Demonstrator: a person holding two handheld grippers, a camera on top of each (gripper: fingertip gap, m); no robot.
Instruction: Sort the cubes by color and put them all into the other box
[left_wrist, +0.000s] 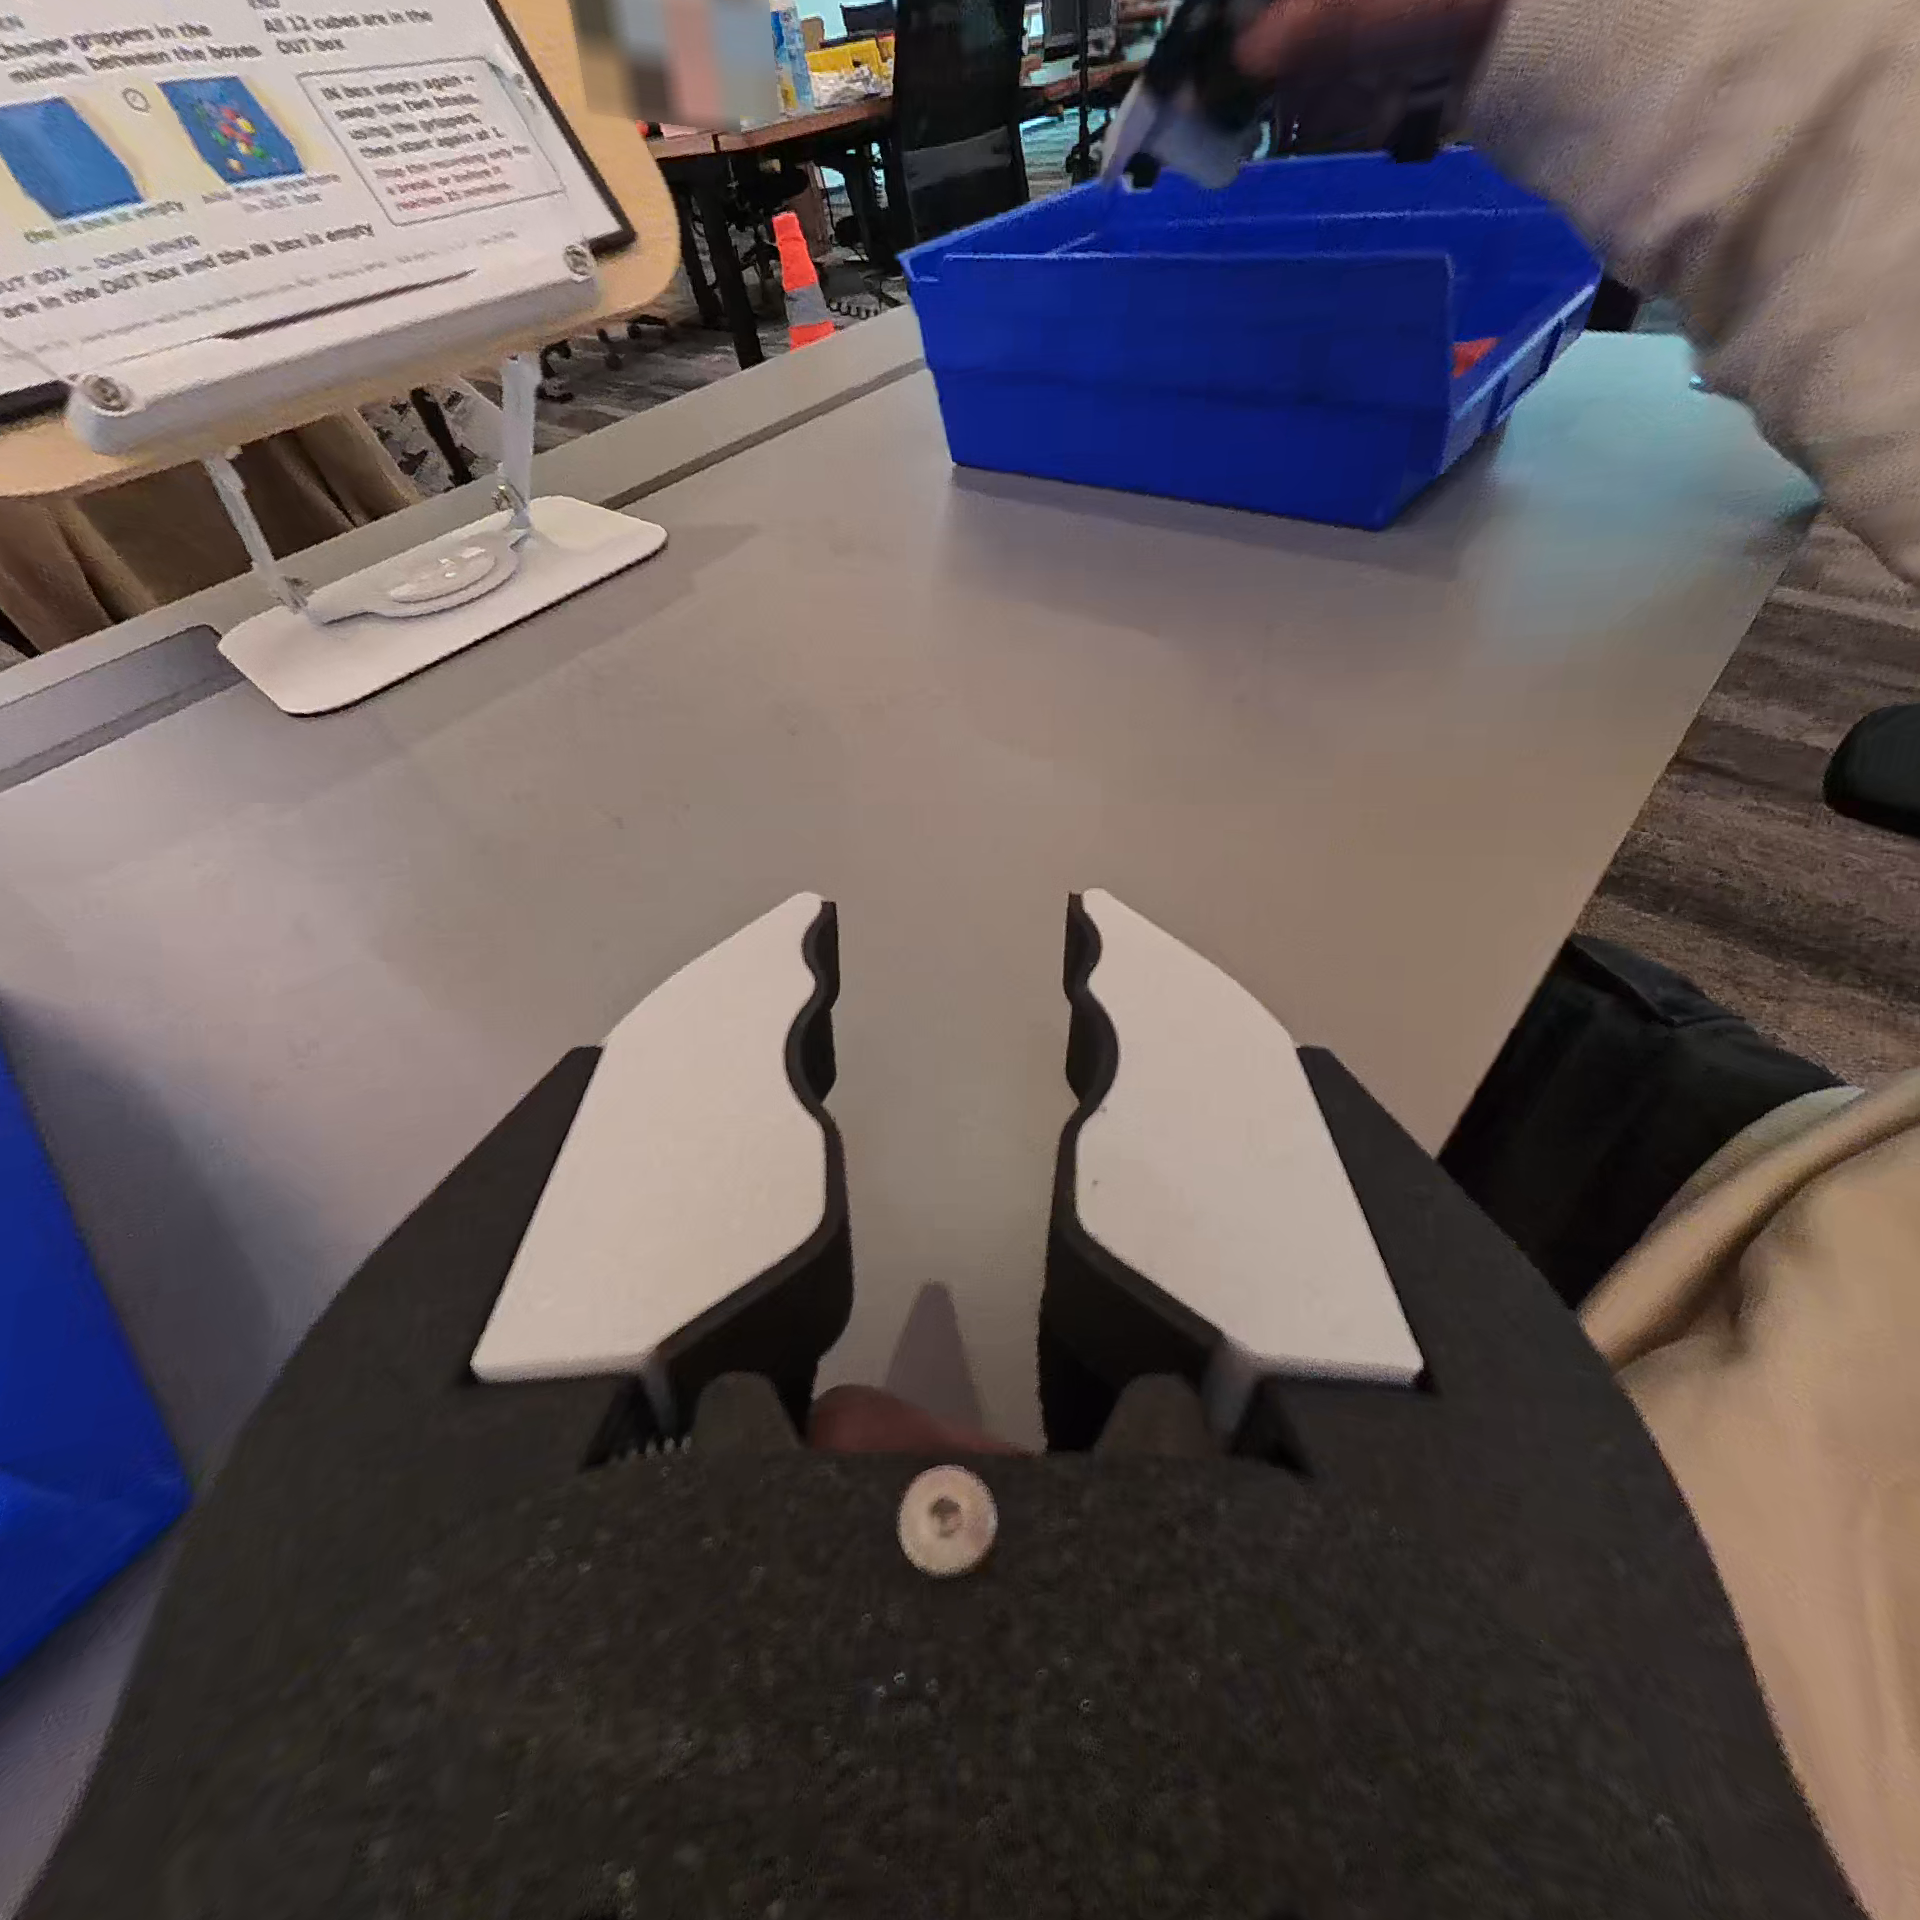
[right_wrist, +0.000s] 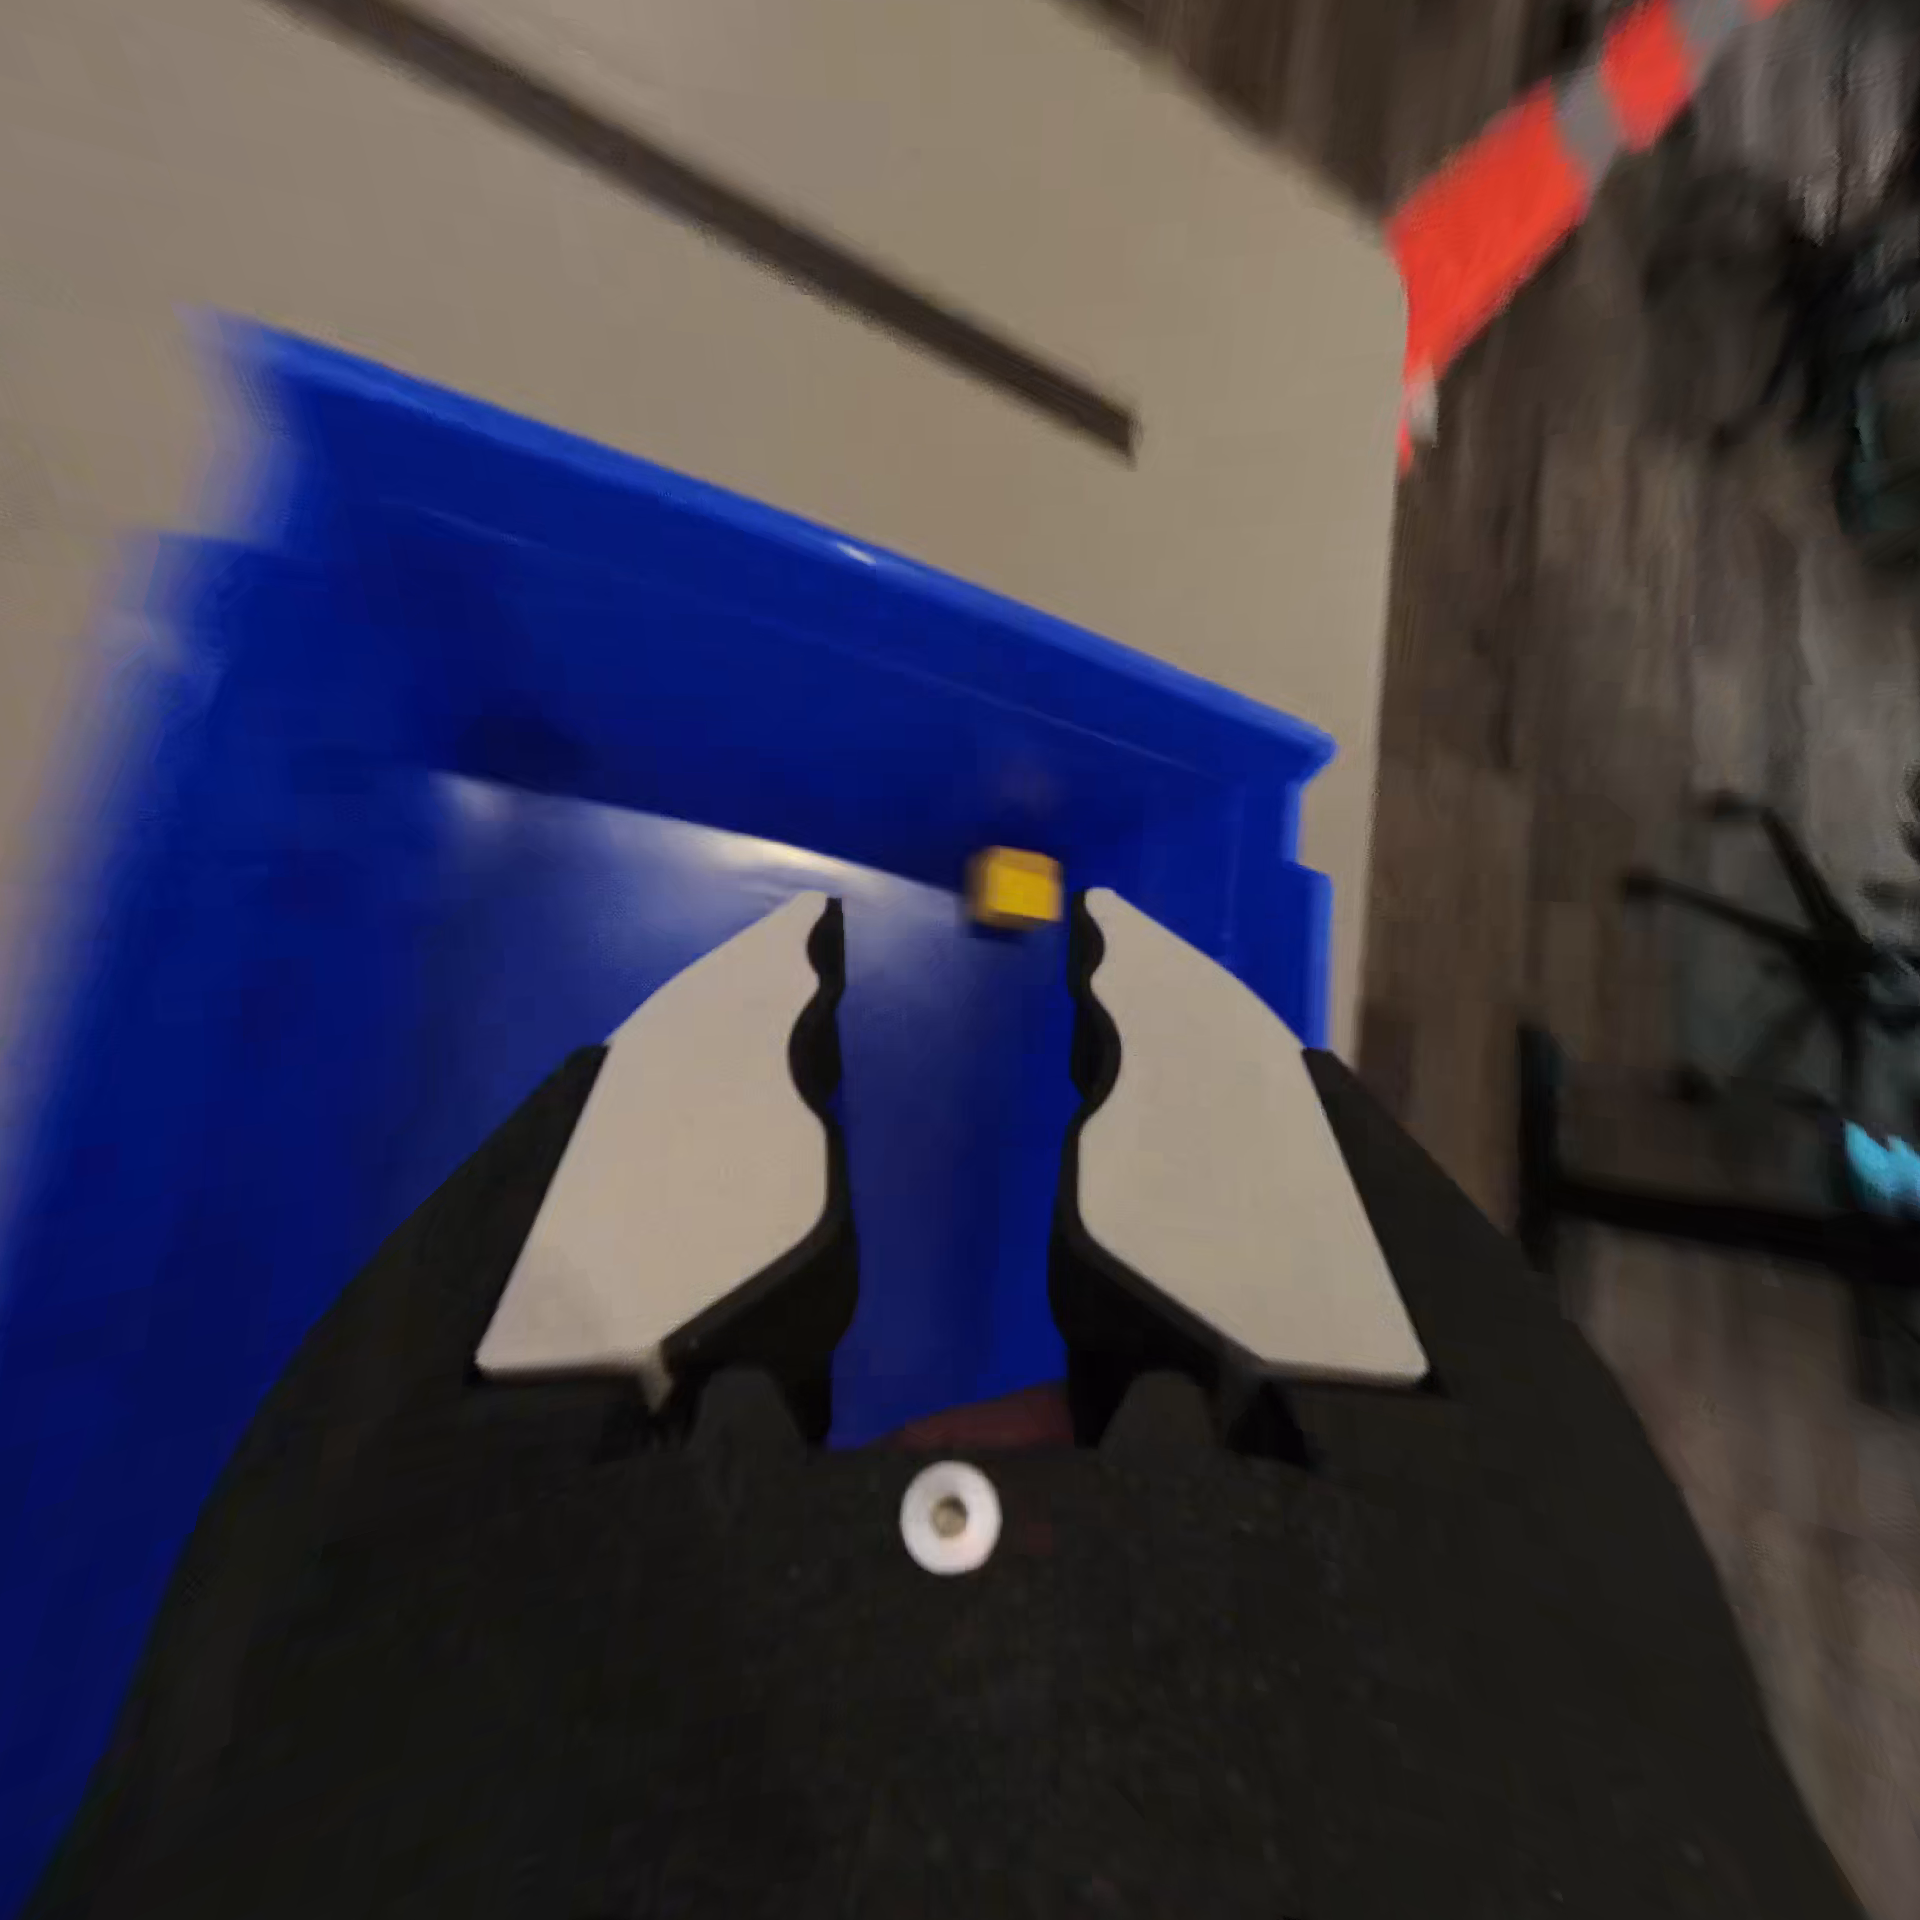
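Observation:
In the left wrist view my left gripper (left_wrist: 951, 920) is open and empty, low over the bare grey table (left_wrist: 935, 675). A blue box (left_wrist: 1226, 353) stands at the table's far right; a bit of red shows through its right side (left_wrist: 1470, 355). The right gripper (left_wrist: 1184, 114) hovers blurred above that box, held by a person's hand. In the right wrist view my right gripper (right_wrist: 951, 914) is open over the blue box (right_wrist: 520, 748). A small yellow cube (right_wrist: 1016, 886) lies on the box floor just beyond the right fingertip, free of the fingers. The view is motion-blurred.
A white stand with an instruction sheet (left_wrist: 312, 208) sits at the table's far left. Another blue box edge (left_wrist: 62, 1351) shows at the left border. A beige sleeve (left_wrist: 1766, 260) crosses the upper right. An orange cone (left_wrist: 800, 281) stands on the floor beyond. Left tips to right tips: about 50 cm. From my right tips it is roughly 10 cm to the small yellow cube (right_wrist: 1016, 886); from my left, 55 cm.

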